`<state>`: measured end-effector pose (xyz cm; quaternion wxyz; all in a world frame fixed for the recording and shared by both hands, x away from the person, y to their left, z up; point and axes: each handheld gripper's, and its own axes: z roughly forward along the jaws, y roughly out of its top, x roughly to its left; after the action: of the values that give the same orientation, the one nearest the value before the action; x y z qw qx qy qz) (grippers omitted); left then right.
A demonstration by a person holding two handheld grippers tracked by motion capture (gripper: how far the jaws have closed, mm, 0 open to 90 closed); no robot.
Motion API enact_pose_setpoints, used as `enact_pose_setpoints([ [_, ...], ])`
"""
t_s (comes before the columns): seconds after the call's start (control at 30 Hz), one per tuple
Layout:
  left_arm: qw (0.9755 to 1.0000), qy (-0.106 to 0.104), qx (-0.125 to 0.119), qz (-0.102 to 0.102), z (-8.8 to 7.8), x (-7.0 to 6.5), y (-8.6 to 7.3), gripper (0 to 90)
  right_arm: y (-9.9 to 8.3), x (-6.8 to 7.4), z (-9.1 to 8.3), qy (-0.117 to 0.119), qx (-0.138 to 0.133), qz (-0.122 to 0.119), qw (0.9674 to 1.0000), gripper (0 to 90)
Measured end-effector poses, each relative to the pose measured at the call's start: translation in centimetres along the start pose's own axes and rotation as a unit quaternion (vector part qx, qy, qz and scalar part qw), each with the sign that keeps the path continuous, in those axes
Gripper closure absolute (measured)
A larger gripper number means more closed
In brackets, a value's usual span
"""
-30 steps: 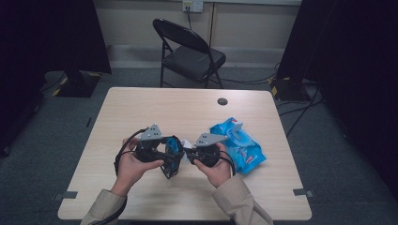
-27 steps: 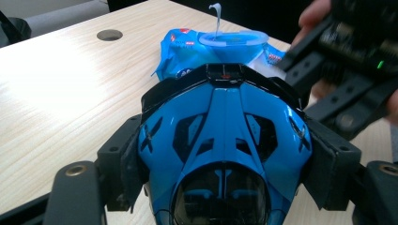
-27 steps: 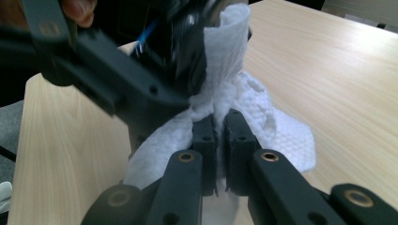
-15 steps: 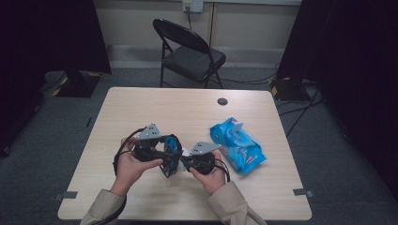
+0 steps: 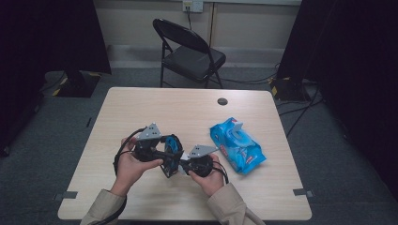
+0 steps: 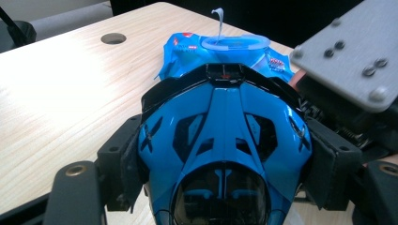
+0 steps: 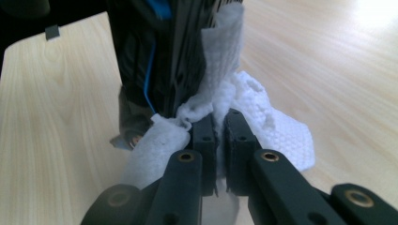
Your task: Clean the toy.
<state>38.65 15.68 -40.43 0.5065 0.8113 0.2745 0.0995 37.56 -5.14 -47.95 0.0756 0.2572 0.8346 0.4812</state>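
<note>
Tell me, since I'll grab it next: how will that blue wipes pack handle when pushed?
The blue soft plastic wipes pack looks crinkled, so probably squashy. It lies flat, unlikely to roll. Its glossy film may slide on the table.

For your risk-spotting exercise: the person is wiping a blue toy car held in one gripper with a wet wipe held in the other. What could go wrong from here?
1. The wipe is pinched by a small fold in the right gripper; rubbing might pull it free.
2. The left gripper grips the glossy toy car by its sides; pressure could twist it loose.
</note>
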Motion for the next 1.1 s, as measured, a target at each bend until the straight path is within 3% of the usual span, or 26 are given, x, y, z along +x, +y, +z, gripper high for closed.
enact_pose_setpoints([
  [0.4, 1.0, -0.003, -0.006, -0.005, -0.2, 0.0, 0.0, 26.1, 0.3, -1.2, -0.9, -0.015, 0.003, 0.002, 0.9999, 85.3],
  [0.6, 1.0, -0.003, -0.005, -0.005, -0.1, 0.1, -0.1, 26.1, 1.8, -3.3, -3.4, -0.047, -0.016, 0.008, 0.9987, 85.4],
  [0.9, 0.9999, -0.005, 0.005, -0.009, 0.3, 0.3, -0.5, 26.1, 4.8, -5.1, -6.6, -0.074, -0.056, 0.008, 0.9957, 85.3],
  [1.1, 0.9998, -0.012, 0.013, -0.002, 0.7, -0.1, -0.5, 26.1, 5.5, -4.6, -6.5, -0.058, -0.069, 0.007, 0.9959, 85.3],
])
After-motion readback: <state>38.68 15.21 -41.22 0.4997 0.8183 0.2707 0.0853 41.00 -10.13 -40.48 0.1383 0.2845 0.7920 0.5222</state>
